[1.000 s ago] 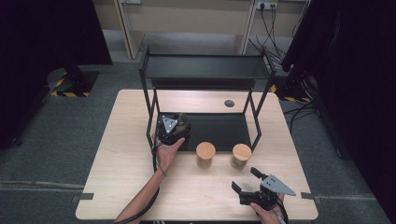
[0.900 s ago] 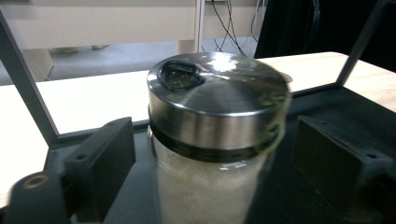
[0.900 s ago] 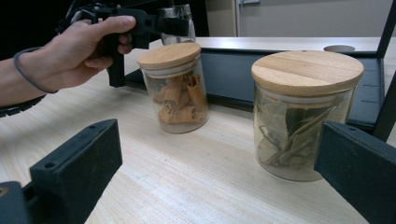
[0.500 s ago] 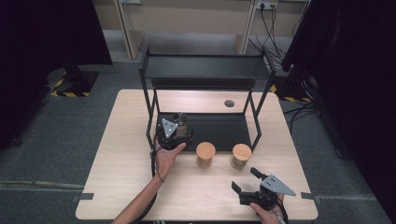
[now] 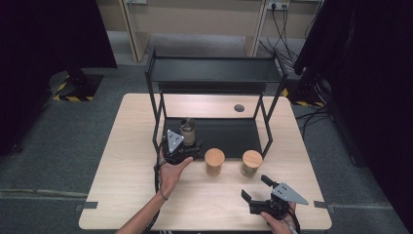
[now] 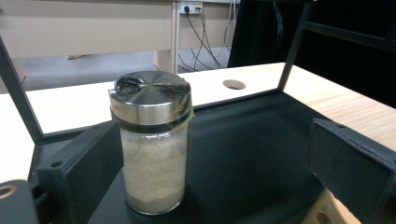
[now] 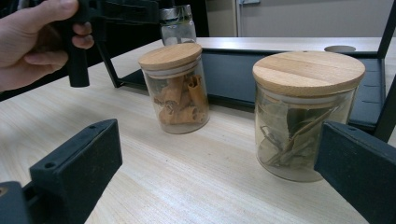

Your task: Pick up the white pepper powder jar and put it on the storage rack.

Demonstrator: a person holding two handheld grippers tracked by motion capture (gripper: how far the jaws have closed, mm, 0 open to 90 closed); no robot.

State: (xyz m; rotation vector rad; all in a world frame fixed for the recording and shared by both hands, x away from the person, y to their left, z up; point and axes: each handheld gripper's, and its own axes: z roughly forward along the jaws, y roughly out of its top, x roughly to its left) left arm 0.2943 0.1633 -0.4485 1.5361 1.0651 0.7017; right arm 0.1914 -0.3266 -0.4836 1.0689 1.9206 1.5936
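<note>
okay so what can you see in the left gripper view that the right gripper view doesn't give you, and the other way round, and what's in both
Left gripper view alone: the glass shaker jar with the steel lid up close, with pale powder inside, standing upright on the black lower shelf of the rack, between the open left gripper jaws, near one pad.

Right gripper view alone: the wooden-lidded glass jar of curled brown bark, the wooden-lidded glass jar of dried leaves, both on the pale wooden table, and the person's left hand.

Both: the shaker, the shelf, the table's round hole.
</note>
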